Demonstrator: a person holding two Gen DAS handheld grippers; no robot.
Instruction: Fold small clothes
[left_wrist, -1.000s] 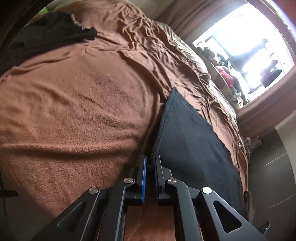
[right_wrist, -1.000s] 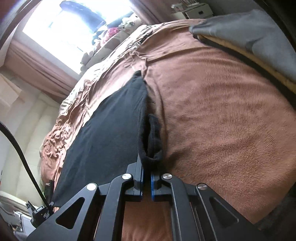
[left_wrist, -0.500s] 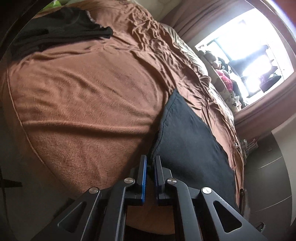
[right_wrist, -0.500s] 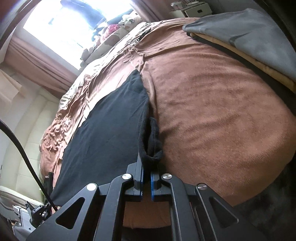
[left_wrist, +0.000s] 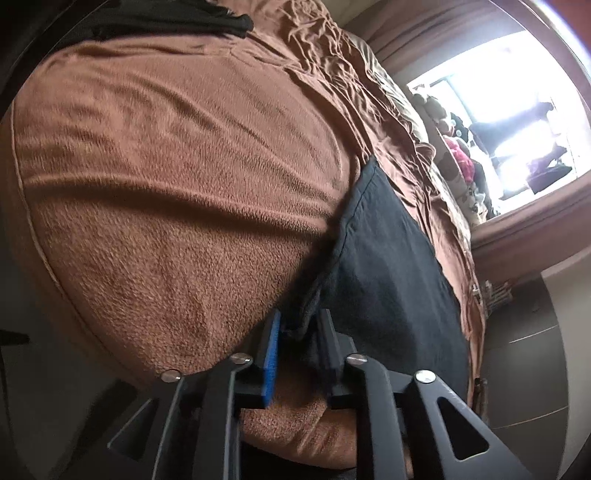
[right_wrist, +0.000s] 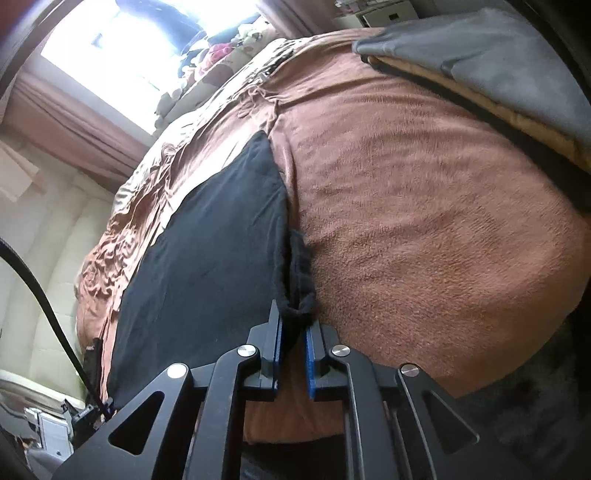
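Note:
A black garment (left_wrist: 388, 266) lies flat on the brown fleece blanket (left_wrist: 166, 166) of a bed, near the bed's front edge. In the left wrist view my left gripper (left_wrist: 298, 317) is at the garment's near left corner; its jaws are opening, and the corner sits loosely between the blue pads. In the right wrist view the same black garment (right_wrist: 214, 240) stretches away to the left. My right gripper (right_wrist: 293, 314) is at its near right corner, where the hem is bunched up. These jaws are opening too, with the bunched cloth between them.
A heap of dark clothes (left_wrist: 166, 18) lies at the far left of the bed. A grey and tan folded blanket (right_wrist: 498, 48) sits at the far right. Soft toys (left_wrist: 458, 155) line the bright window sill behind. A black cable (right_wrist: 37, 288) hangs at the left.
Both grippers were shut on the garment's near corners; now their pads stand apart. The left gripper has sunk and come closer to the bed's edge, and the garment lies flatter.

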